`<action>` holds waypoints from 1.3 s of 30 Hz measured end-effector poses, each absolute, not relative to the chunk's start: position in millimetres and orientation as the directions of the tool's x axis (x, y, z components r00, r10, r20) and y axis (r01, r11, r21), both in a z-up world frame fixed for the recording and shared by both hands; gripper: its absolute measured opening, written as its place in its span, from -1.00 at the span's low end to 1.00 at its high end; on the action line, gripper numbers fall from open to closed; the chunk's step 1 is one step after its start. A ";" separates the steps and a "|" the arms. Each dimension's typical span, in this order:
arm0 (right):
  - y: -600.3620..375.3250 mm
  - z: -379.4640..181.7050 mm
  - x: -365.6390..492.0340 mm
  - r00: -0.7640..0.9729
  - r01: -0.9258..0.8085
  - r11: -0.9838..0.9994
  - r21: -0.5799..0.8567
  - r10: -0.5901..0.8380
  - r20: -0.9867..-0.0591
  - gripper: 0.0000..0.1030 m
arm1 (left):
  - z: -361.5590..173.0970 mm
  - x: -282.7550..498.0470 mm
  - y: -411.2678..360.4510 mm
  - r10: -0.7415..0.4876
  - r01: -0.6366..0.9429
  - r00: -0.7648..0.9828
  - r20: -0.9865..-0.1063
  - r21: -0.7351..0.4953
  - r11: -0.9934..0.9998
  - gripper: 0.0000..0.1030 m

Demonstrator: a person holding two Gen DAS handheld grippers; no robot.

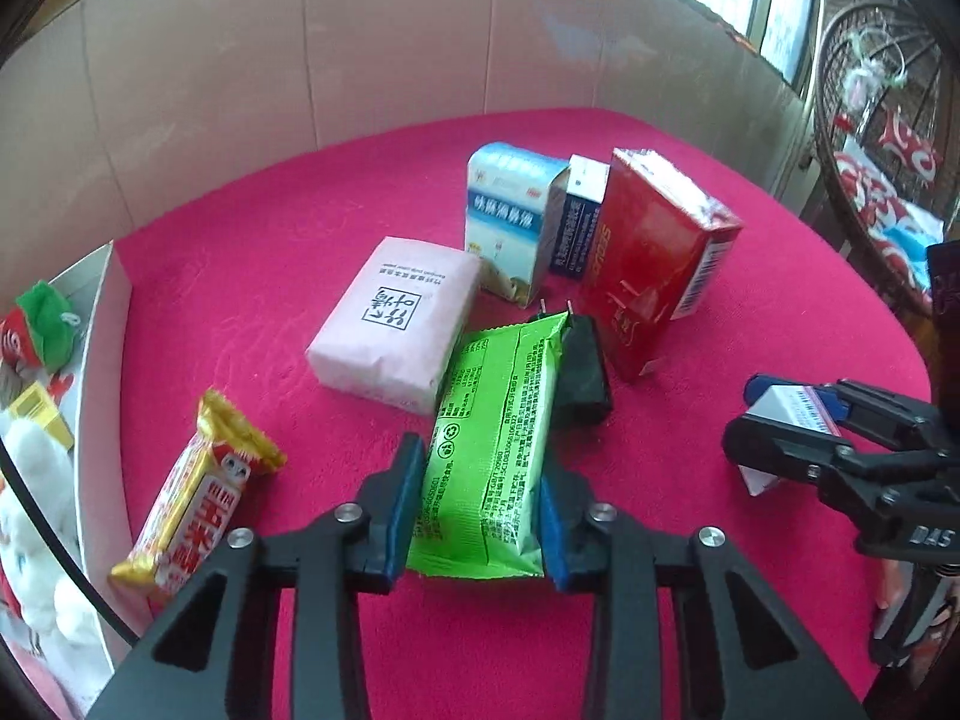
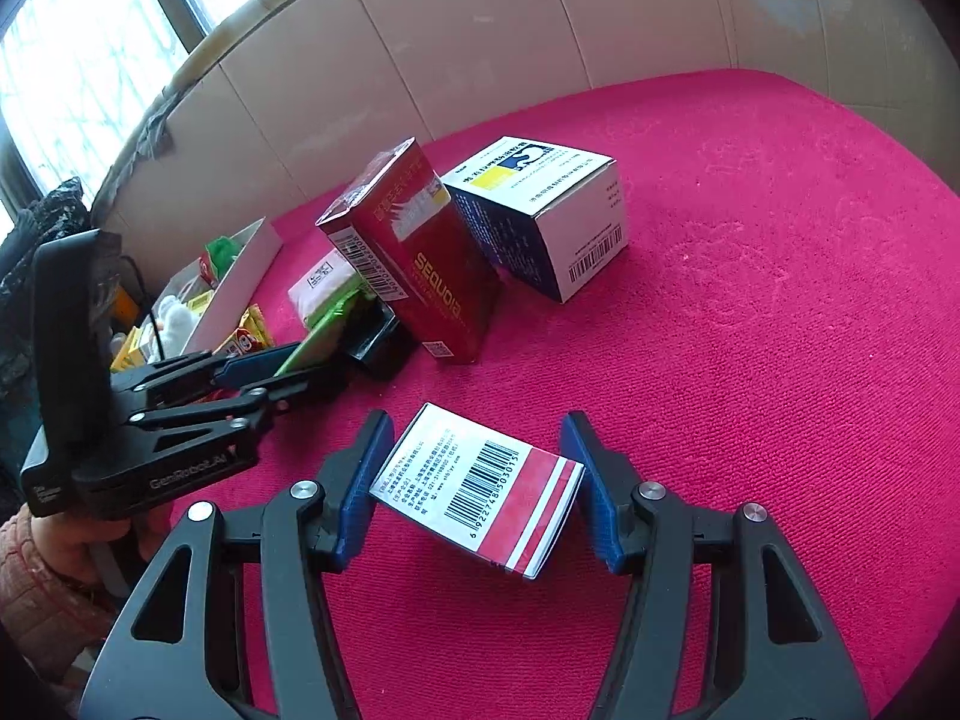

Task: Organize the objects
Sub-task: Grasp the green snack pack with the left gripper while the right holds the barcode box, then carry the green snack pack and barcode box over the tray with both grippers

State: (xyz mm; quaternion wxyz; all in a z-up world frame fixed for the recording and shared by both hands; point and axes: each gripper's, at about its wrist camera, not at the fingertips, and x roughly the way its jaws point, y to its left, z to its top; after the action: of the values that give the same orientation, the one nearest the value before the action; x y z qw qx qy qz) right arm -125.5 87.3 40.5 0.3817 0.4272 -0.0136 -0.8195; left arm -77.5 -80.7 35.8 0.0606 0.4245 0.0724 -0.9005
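My left gripper [image 1: 480, 498] is shut on a green snack packet [image 1: 489, 438], its far end resting on a black block [image 1: 582, 369]. My right gripper [image 2: 477, 480] is shut on a small white-and-red box with a barcode [image 2: 480, 492], held tilted over the pink cloth; it also shows in the left wrist view [image 1: 786, 414]. A pink tissue pack [image 1: 396, 321], a light blue box [image 1: 510, 216], a dark blue-and-white box [image 2: 540, 210] and a red Sequoia box [image 2: 420, 252] stand in a cluster beyond.
A yellow-and-red snack bar [image 1: 198, 492] lies at the left. A white tray [image 1: 105, 360] with plush toys and small items sits at the cloth's left edge. A beige padded wall [image 1: 300, 48] runs behind. A rattan chair [image 1: 888, 120] stands far right.
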 end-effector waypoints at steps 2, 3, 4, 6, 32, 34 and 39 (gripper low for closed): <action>87.2 40.9 -124.9 -0.349 0.613 -0.712 0.341 -0.632 -0.691 0.13 | 41.1 -71.6 -78.8 -0.057 0.169 -0.652 -0.756 -0.072 -0.983 -0.33; 87.2 41.2 -124.2 -0.355 0.612 -0.716 0.336 -0.629 -0.692 0.13 | 44.0 -69.0 -77.8 -0.064 0.169 -0.661 -0.748 -0.066 -0.983 -0.33; 87.3 41.7 -123.6 -0.362 0.610 -0.720 0.330 -0.624 -0.692 0.12 | 47.6 -65.5 -76.4 -0.064 0.166 -0.671 -0.739 -0.066 -0.984 -0.33; 87.9 43.5 -122.5 -0.378 0.608 -0.729 0.315 -0.615 -0.692 0.12 | 55.5 -57.9 -74.3 -0.062 0.164 -0.688 -0.723 -0.072 -0.984 -0.33; 8.0 110.7 -65.5 -0.366 0.771 -0.609 0.185 -0.662 -0.654 0.12 | 114.3 16.9 -129.0 -0.183 0.290 -0.805 -0.564 -0.105 -0.951 -0.33; -7.7 115.0 -56.1 -0.352 0.794 -0.584 0.171 -0.670 -0.653 0.12 | 117.5 22.3 -138.0 -0.204 0.313 -0.808 -0.553 -0.110 -0.943 -0.33; -43.2 122.1 -36.2 -0.318 0.839 -0.526 0.142 -0.684 -0.657 0.12 | 123.8 41.8 -168.8 -0.265 0.381 -0.806 -0.529 -0.121 -0.917 -0.33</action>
State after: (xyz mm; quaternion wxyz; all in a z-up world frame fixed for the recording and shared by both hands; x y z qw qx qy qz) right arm -36.2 -43.2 122.1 0.4736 0.3418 0.1133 -0.8037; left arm 41.8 -168.8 123.8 0.1712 0.2599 0.1113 -0.9438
